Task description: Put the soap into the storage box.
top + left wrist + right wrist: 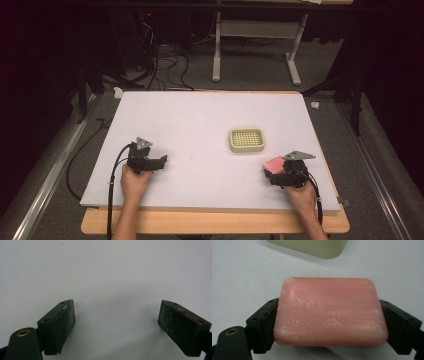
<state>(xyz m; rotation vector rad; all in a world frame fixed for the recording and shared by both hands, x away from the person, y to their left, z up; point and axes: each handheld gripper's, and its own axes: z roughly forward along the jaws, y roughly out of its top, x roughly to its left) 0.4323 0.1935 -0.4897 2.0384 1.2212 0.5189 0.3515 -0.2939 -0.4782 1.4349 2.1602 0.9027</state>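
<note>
Between the jaws of the right hand-held gripper [329, 322] sits one pink soap bar [329, 312], pinched by its two short sides near the right front of the white tabletop [200, 115]. One pale slotted soap dish [247, 140] waits just beyond it. The bar looks slick, so a loose squeeze could let it slip out short of the dish. The left hand-held gripper [116, 322] rests spread and empty, well apart.

Dark room, grey floor [250, 70], white table frame [217, 45], perhaps cables [165, 62]
</note>
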